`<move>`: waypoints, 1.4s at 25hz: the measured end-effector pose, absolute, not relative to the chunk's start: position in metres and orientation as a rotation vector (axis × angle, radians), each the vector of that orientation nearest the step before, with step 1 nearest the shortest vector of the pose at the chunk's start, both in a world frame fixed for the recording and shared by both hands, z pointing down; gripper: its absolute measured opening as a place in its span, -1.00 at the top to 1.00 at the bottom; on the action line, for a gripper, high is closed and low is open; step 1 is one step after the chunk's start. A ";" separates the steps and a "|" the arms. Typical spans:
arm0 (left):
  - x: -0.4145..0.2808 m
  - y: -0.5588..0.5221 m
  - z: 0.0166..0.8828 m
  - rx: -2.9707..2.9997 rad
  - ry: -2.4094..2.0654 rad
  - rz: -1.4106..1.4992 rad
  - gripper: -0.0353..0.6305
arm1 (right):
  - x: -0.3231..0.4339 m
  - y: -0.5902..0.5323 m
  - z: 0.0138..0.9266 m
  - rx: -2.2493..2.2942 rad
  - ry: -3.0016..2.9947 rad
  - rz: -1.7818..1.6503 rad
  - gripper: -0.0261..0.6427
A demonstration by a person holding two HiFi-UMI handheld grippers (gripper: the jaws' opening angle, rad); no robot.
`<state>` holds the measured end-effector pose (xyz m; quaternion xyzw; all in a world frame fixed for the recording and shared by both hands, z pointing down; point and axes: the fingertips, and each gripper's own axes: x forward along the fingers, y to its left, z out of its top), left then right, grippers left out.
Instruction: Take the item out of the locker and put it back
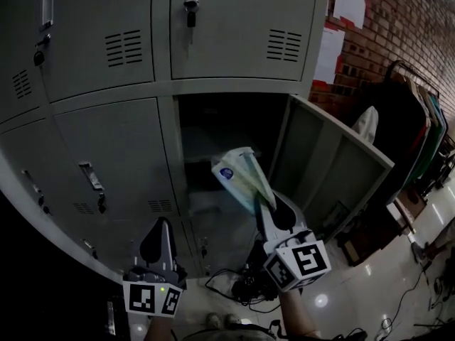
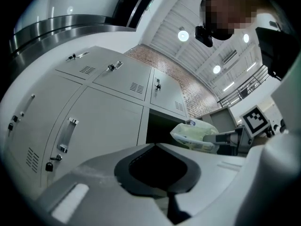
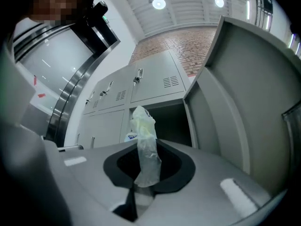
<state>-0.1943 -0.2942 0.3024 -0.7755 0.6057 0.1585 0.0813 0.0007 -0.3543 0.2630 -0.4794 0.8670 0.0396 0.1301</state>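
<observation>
A pale green and white plastic packet (image 1: 240, 175) hangs in the air in front of the open locker (image 1: 220, 137), gripped by its thin sealed end. My right gripper (image 1: 264, 203) is shut on that end, and the packet (image 3: 145, 145) sticks up from between the jaws in the right gripper view. The locker's door (image 1: 334, 165) stands swung out to the right. My left gripper (image 1: 161, 226) is lower left, before a closed locker door (image 1: 121, 162), jaws together with nothing in them. In the left gripper view the packet (image 2: 195, 136) shows to the right of the dark locker opening (image 2: 160, 125).
Closed grey lockers (image 1: 99, 41) with handles and padlocks fill the wall on the left and above. Cables (image 1: 242, 286) lie on the floor below the open locker. A rack of clothes (image 1: 419, 130) stands by the brick wall (image 1: 398, 16) on the right.
</observation>
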 end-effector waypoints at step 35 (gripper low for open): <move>-0.237 -0.330 0.335 -2.238 2.007 0.425 0.88 | -0.063 -0.524 0.248 -1.567 2.636 0.350 0.08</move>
